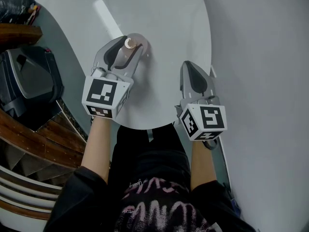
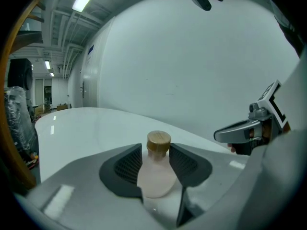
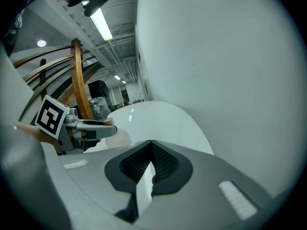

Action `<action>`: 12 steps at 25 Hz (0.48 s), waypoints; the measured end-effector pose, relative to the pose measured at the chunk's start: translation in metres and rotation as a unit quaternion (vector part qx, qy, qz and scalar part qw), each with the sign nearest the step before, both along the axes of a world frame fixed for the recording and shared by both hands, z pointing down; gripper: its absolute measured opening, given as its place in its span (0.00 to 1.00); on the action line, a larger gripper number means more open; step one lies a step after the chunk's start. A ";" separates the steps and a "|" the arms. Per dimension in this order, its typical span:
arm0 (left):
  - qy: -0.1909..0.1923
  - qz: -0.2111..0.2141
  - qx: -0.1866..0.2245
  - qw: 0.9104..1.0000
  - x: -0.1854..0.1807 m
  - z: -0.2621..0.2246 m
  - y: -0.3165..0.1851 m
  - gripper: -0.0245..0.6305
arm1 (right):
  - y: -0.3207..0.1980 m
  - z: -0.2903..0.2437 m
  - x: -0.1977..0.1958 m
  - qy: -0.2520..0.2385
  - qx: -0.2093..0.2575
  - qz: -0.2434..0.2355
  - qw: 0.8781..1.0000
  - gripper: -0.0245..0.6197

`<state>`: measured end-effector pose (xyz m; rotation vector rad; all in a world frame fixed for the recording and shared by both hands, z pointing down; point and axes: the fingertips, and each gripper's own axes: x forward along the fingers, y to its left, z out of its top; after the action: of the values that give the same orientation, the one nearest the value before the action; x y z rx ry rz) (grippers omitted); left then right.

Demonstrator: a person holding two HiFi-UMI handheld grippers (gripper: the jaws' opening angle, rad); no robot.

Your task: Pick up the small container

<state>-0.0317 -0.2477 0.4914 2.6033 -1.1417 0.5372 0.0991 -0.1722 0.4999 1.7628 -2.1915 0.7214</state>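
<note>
The small container (image 2: 156, 174) is a pale pink bottle with a round wooden cap (image 2: 159, 142). It sits between the dark pads of my left gripper (image 2: 156, 152), which is shut on its body. In the head view the cap (image 1: 129, 43) shows between the left gripper's (image 1: 129, 47) jaws over the white round table (image 1: 164, 18). Whether the bottle rests on the table I cannot tell. My right gripper (image 1: 191, 65) hovers over the table's near right part, its pads (image 3: 158, 163) pressed together with nothing between them. Each gripper shows in the other's view: the right gripper (image 2: 247, 131), the left gripper (image 3: 91, 127).
A black seat or case (image 1: 29, 79) stands left of the table, with curved wooden rails (image 1: 29, 141) below it. A pale wall or floor (image 1: 260, 57) fills the right side. The table's near edge (image 1: 145, 127) lies against the person's body.
</note>
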 end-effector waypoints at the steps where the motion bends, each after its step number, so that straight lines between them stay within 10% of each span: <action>1: -0.001 0.000 0.000 1.000 0.001 0.000 0.001 0.31 | 0.001 0.000 0.001 0.000 0.000 0.000 1.000 0.07; 12: -0.011 0.010 0.021 1.000 0.002 0.001 0.002 0.29 | 0.005 0.003 0.004 -0.002 -0.002 0.004 1.000 0.07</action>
<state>-0.0296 -0.2457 0.4923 2.6536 -1.1458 0.5533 0.1033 -0.1671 0.5031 1.7707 -2.1847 0.7325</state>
